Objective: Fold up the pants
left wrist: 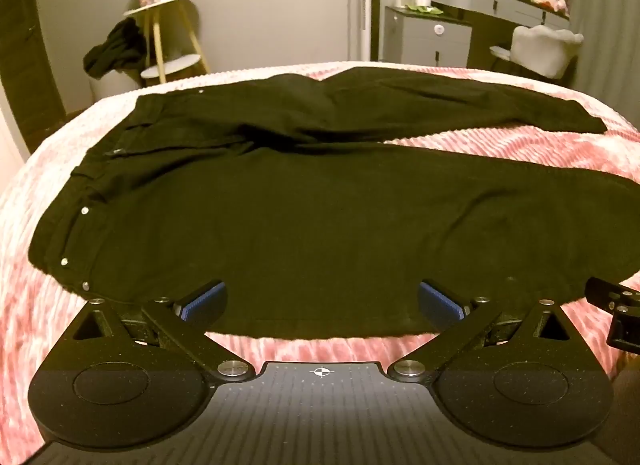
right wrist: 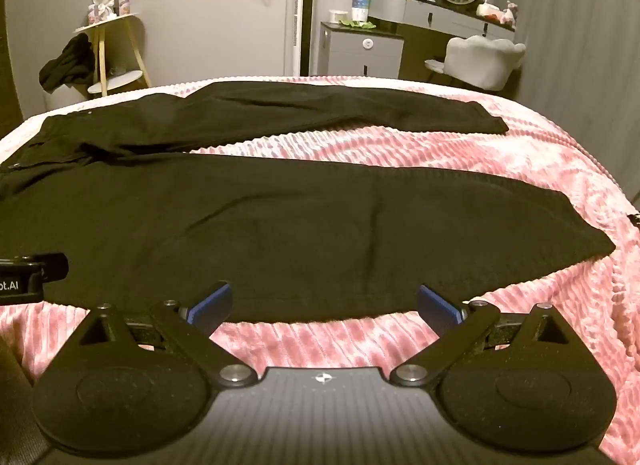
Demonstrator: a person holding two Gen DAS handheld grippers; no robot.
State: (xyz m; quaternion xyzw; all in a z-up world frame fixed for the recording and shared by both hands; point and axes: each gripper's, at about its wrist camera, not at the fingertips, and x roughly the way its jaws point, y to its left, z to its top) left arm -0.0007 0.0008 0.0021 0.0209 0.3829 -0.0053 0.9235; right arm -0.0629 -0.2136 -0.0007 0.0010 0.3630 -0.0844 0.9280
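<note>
Along the near edge of the bed (left wrist: 500, 153), black pants (left wrist: 320, 225) lie flat, legs apart, ready for folding. Left tool (left wrist: 322, 303) and right tool (right wrist: 324, 303) hover above the near leg's edge, jaws wide, holding nothing.

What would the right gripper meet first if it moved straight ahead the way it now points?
Most likely the near leg of the black pants lying on the pink bedspread. The right gripper tilts down with open jaws straddling the leg's near edge; depth is unclear.
</note>
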